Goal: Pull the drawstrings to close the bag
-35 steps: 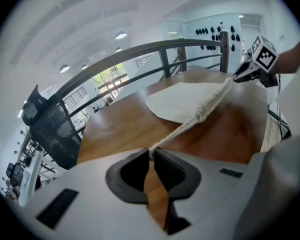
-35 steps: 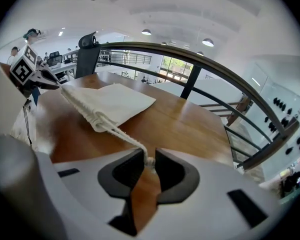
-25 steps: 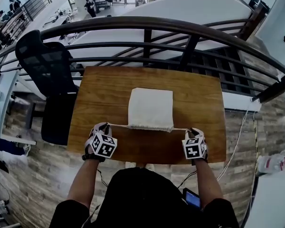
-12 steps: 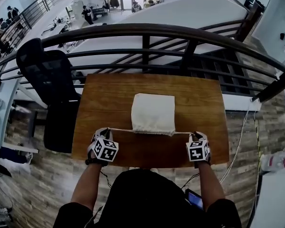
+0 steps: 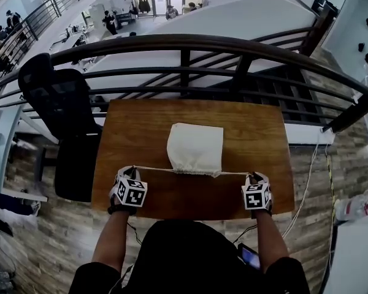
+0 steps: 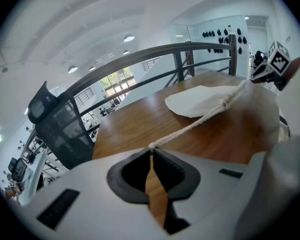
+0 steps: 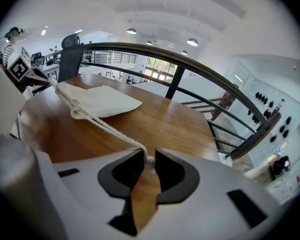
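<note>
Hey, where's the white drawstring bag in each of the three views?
Head view: bag at picture centre, on the wooden table.
Left gripper view: bag upper right.
Right gripper view: bag upper left.
Shared landmark: the black office chair.

Bare tabletop (image 5: 257, 133) is found either side of the cloth bag (image 5: 195, 147); the far edge is barred by railing (image 5: 184, 72).
</note>
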